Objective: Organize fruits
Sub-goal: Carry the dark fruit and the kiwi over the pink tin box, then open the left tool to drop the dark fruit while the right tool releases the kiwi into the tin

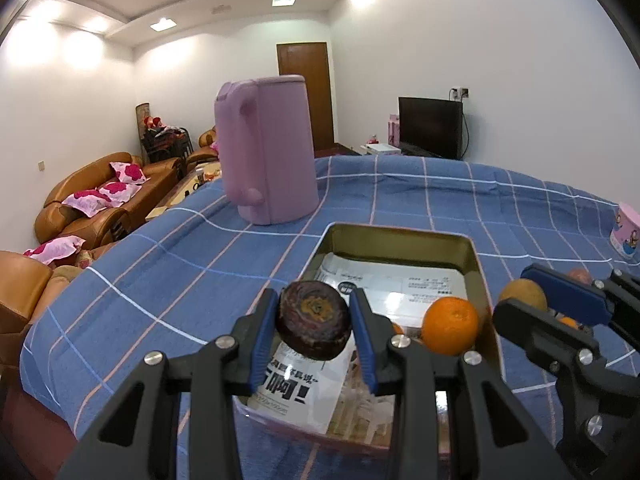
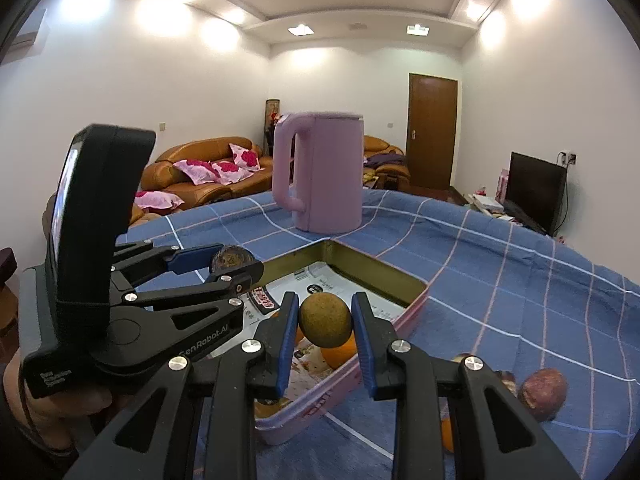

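Left gripper (image 1: 314, 322) is clamped on a dark purple, wrinkled round fruit (image 1: 313, 319), held above the near end of the open pink rectangular tin (image 1: 478, 256). Right gripper (image 2: 325, 322) is clamped on a dull brown-green round fruit (image 2: 325, 320), also above the tin's near end.

Lower each one until it's nearly touching the printed paper liner (image 1: 404, 286), then ease the jaws open so nothing rolls. Steer clear of the bright orange citrus (image 1: 450, 326) already inside.

The tin's long axis runs near to far, pointing toward the pale purple plastic kettle (image 1: 266, 152). More fruit waits on the blue checked tablecloth (image 2: 520, 272) to the right, including a reddish-brown one (image 2: 544, 394).
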{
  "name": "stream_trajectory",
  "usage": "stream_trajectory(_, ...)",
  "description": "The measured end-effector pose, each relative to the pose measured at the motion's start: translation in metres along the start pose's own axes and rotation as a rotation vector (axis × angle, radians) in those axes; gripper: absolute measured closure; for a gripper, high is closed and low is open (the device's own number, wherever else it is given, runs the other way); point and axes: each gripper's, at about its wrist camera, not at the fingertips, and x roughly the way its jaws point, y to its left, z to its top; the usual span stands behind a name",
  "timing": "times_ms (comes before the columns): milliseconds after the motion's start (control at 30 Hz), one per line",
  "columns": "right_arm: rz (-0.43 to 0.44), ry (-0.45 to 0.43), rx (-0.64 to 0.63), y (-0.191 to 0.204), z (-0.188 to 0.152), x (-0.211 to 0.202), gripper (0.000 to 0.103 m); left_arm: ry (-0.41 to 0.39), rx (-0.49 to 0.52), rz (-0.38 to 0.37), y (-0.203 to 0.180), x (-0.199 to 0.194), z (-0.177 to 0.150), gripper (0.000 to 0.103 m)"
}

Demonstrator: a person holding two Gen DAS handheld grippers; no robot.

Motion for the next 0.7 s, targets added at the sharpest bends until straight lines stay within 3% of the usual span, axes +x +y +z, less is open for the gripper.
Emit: stream_trajectory(700,0.045,0.139,0.014,0.005,-0.003,0.036,0.074,0.086,0.018,-0.008,0.002,0.019,-0.007,0.063)
